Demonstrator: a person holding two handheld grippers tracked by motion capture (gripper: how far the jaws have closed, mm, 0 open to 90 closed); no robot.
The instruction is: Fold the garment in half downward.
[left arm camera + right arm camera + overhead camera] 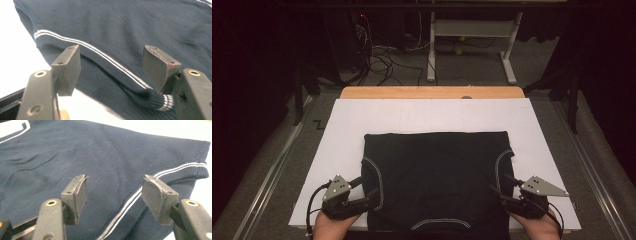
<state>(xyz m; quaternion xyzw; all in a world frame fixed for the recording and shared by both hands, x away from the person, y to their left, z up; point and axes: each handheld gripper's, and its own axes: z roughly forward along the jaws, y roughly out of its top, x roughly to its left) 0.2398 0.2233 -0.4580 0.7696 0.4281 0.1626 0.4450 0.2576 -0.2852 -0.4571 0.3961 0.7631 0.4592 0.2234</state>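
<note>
A: Item one, far left: left gripper, at the near left corner of the desk. State of jaws?

B: Jaws parted, moderately wide, pads pressing on nothing. In the left gripper view the striped sleeve seam runs across the gap between them, and the ribbed cuff lies just beside the right-hand jaw.

A: Item two, centre: the work piece.

B: Dark navy knit shirt, folded, lying flat on the white sheet that covers the desk, toward the near edge. White-trimmed neckline nearest the person; one sleeve to each side.

A: Handling notes?

B: By the look of it: light, soft, limp. No stiffness, so it will sag and drape from any hold. Knit surface should give good purchase, not slippery. Not fragile, though a pinch may gather a single layer instead of the whole fold.

A: Recommended hold?

B: Sleeve edges or the ribbed cuffs, both sides lifted together to keep the fold even.

A: Item three, right.

B: Right gripper, near right. Jaws likewise apart, holding nothing; the right sleeve stripe passes between them.
</note>
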